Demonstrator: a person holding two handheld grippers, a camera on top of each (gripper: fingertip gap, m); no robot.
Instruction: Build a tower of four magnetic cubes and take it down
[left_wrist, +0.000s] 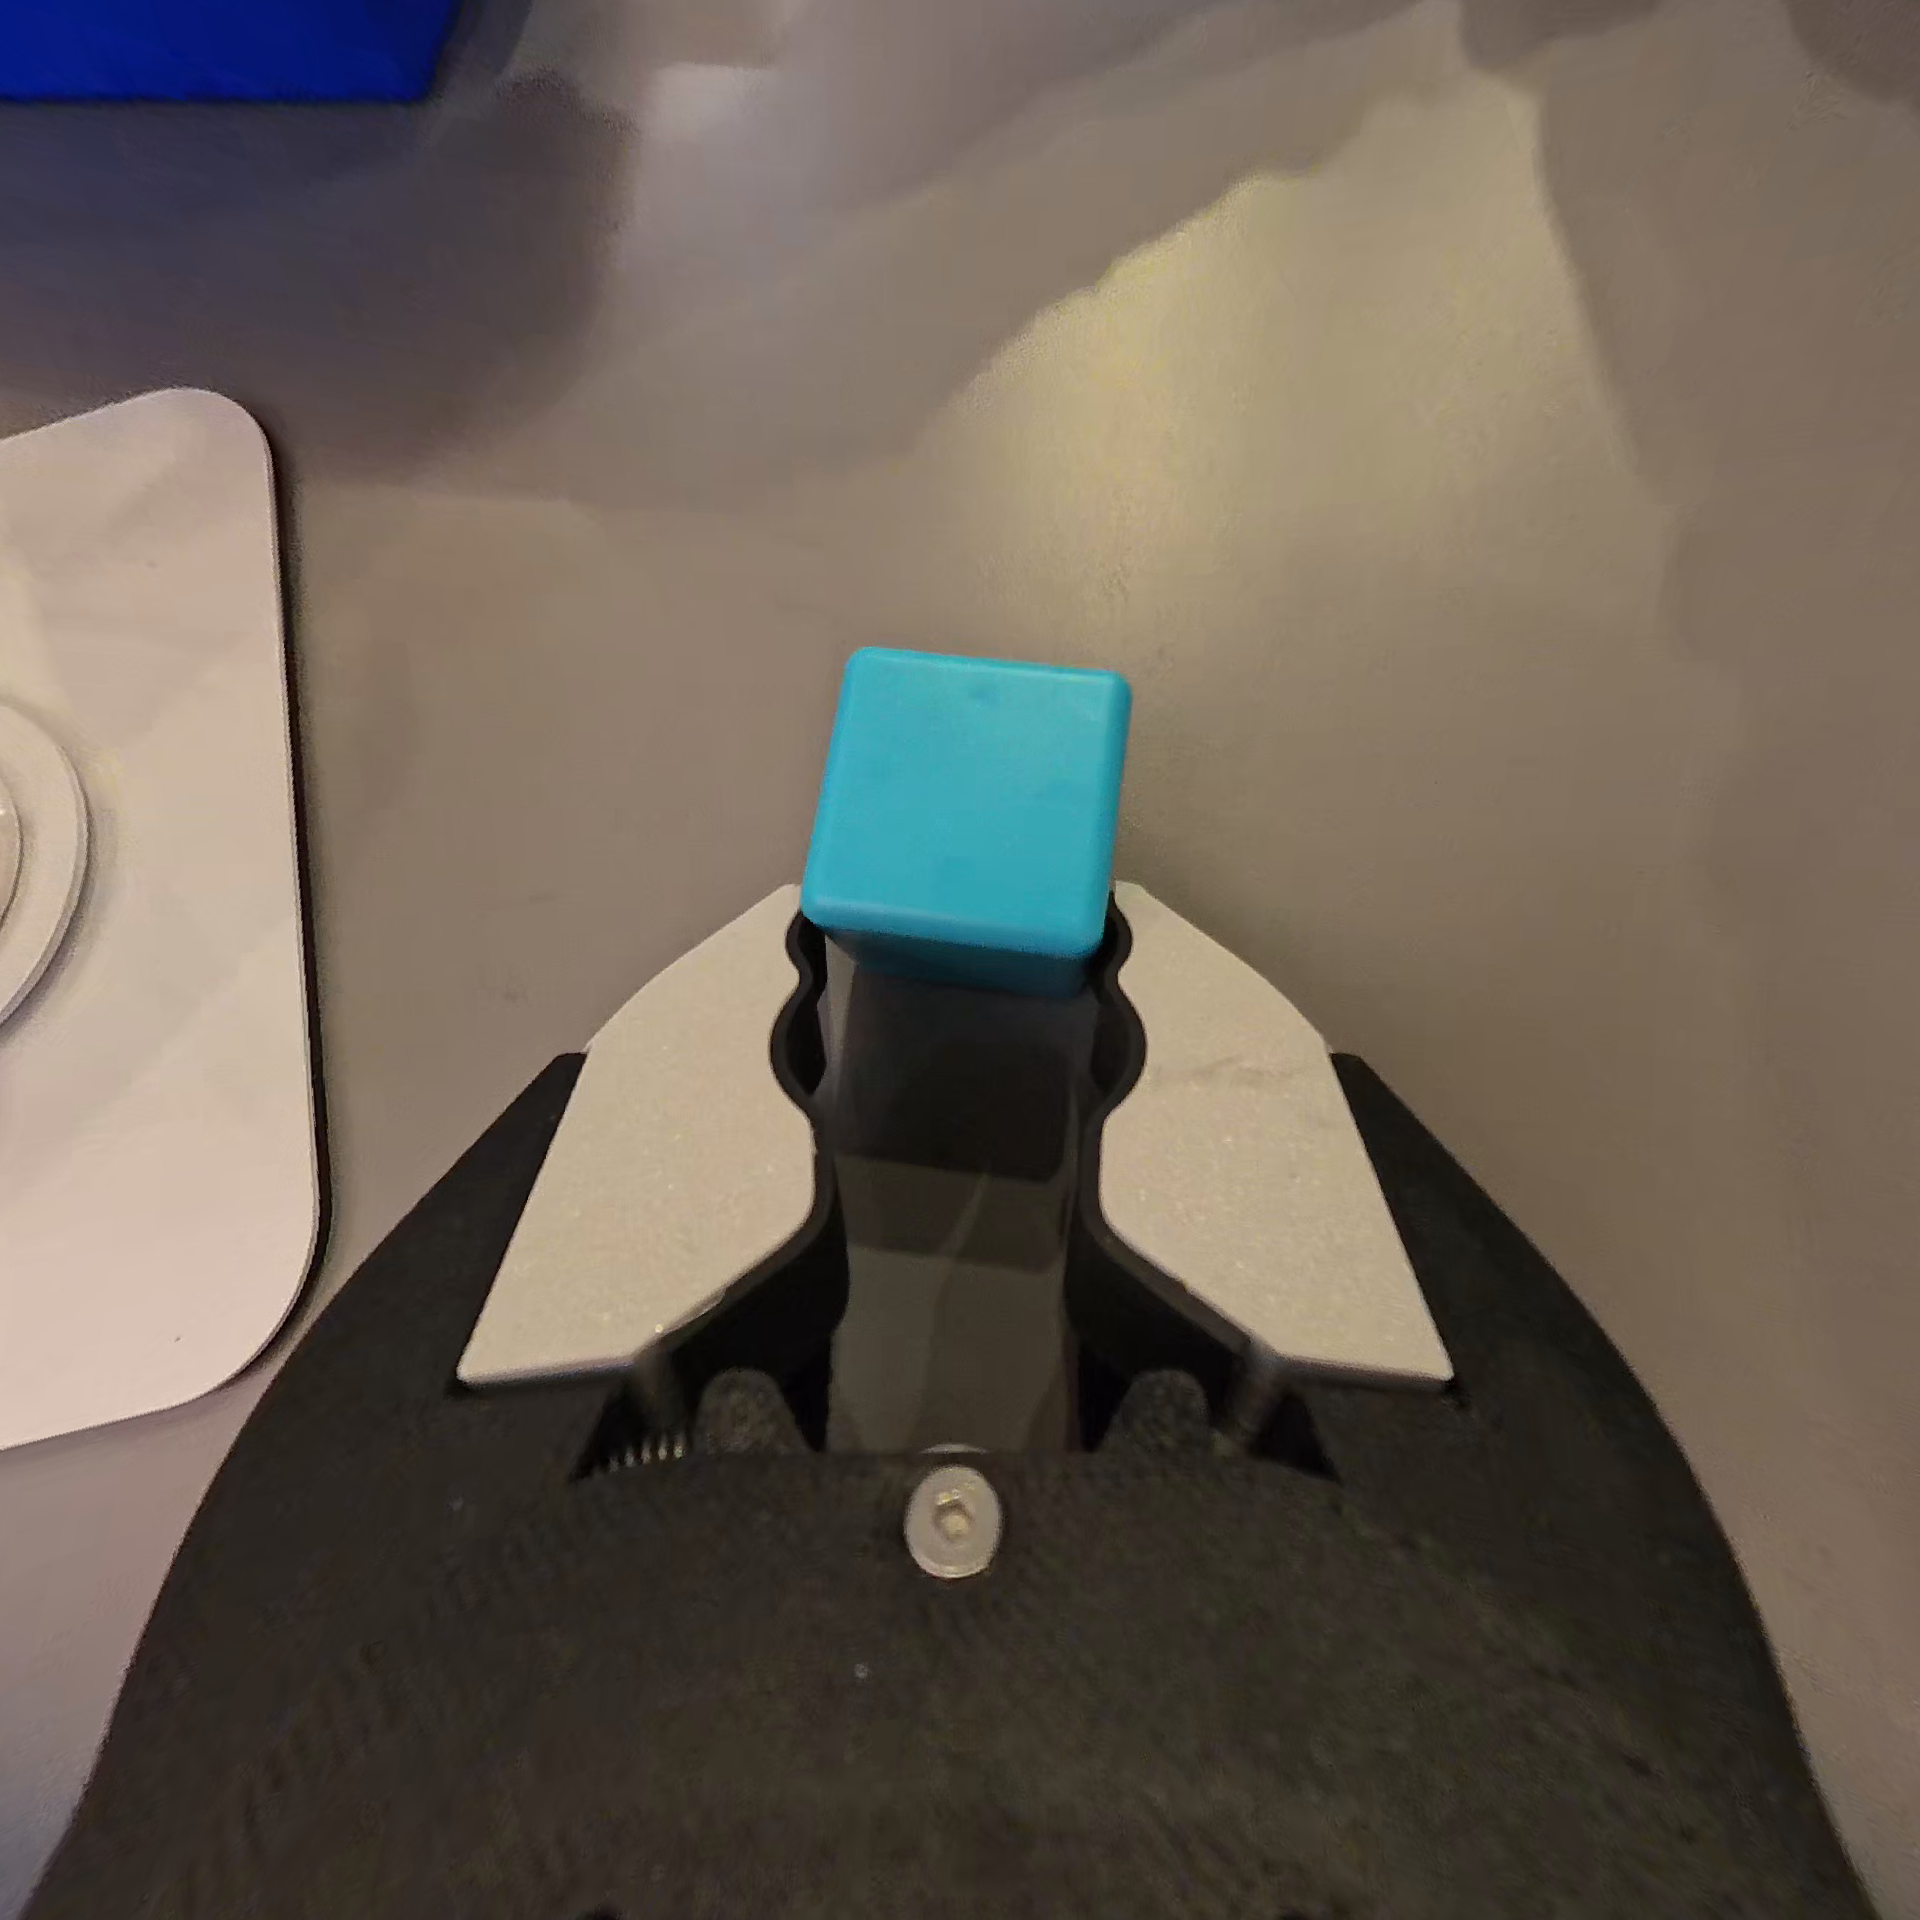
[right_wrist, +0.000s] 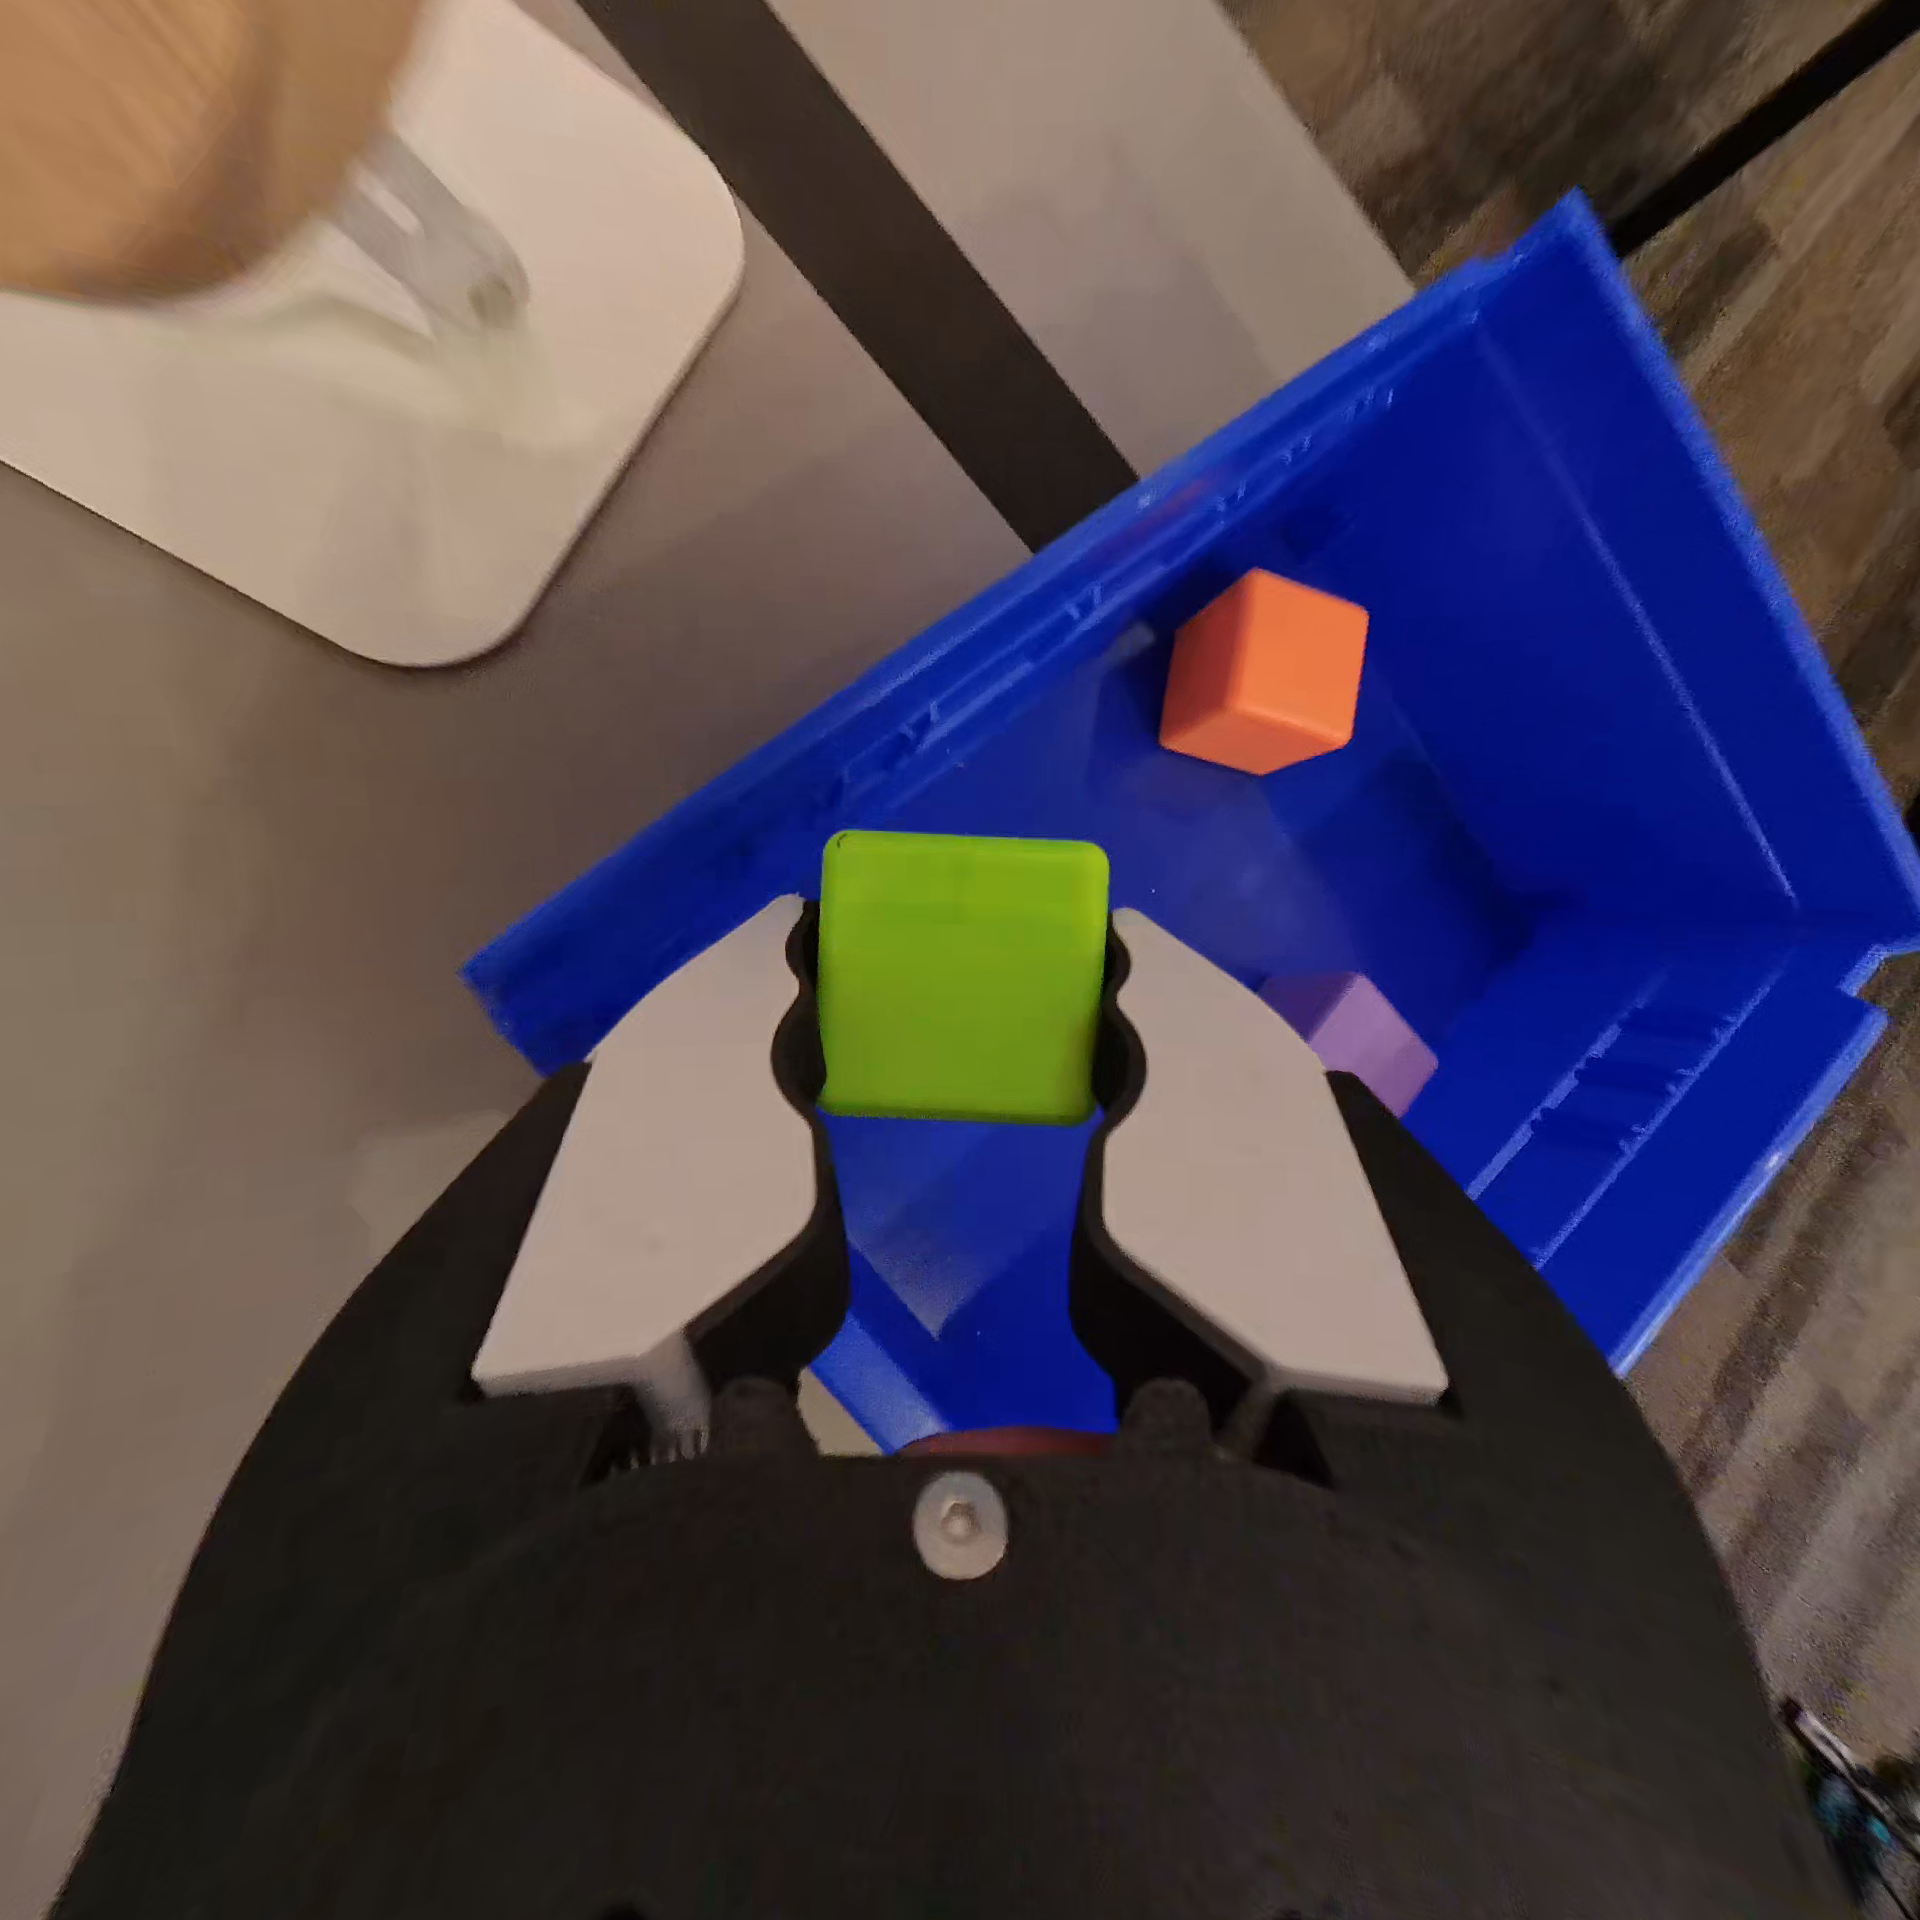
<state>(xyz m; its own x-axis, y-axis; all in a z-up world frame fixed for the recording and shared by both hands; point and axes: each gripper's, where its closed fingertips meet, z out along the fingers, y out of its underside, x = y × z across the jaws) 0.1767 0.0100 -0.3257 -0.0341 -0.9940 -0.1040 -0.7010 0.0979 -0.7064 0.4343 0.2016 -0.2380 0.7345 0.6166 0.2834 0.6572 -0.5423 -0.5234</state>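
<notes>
In the left wrist view my left gripper (left_wrist: 961, 935) is shut on a teal cube (left_wrist: 966, 821) and holds it over the grey table. In the right wrist view my right gripper (right_wrist: 961, 977) is shut on a lime green cube (right_wrist: 961, 971) and holds it above the near edge of a blue bin (right_wrist: 1621, 748). An orange cube (right_wrist: 1262, 670) lies on the bin's floor toward the back. A purple cube (right_wrist: 1351, 1029) lies in the bin, partly hidden behind my right finger.
A white rounded stand base (left_wrist: 135, 904) lies on the table left of my left gripper; it also shows in the right wrist view (right_wrist: 416, 416) at upper left. A blue corner (left_wrist: 208, 47) shows at the top left. A dark strip (right_wrist: 883, 281) crosses the table. Patterned carpet (right_wrist: 1714, 104) lies beyond the table edge. About 35 cm separates my left fingertips from my right.
</notes>
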